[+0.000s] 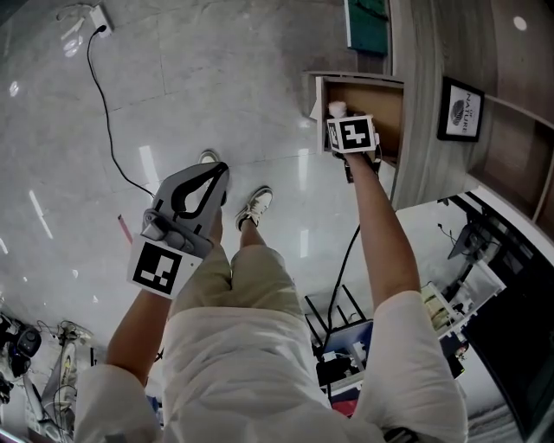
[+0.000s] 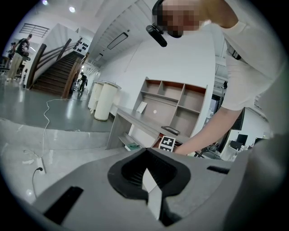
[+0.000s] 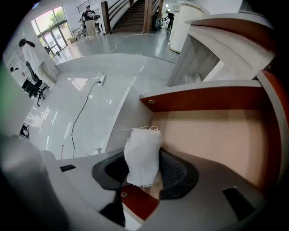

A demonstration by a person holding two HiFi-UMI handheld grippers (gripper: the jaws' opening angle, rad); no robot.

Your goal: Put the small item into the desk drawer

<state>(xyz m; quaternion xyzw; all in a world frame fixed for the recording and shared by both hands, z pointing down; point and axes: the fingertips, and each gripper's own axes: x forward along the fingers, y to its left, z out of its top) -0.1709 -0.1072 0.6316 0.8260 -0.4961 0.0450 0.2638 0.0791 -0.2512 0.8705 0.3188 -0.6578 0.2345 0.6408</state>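
The small item is a white, frayed roll of cloth (image 3: pixel 143 155), standing upright between the black pads of my right gripper (image 3: pixel 145 170). The pads are closed on its lower half. In the head view the cloth (image 1: pixel 338 109) pokes out beyond the marker cube of the right gripper (image 1: pixel 340 119), right at the open wooden drawer (image 1: pixel 388 97). The drawer's pale inside (image 3: pixel 216 135) lies just beyond the cloth and holds nothing that I can see. My left gripper (image 1: pixel 210 173) hangs low at the left over the floor, away from the desk. Its jaws (image 2: pixel 151 178) are shut with nothing in them.
The grey desk top (image 1: pixel 422 130) runs along the right with a framed picture (image 1: pixel 460 111) on it. A power strip (image 1: pixel 97 19) and its black cable (image 1: pixel 108 117) lie on the glossy floor. The person's shoes (image 1: pixel 256 206) stand below. Monitors and gear (image 1: pixel 485 260) crowd the lower right.
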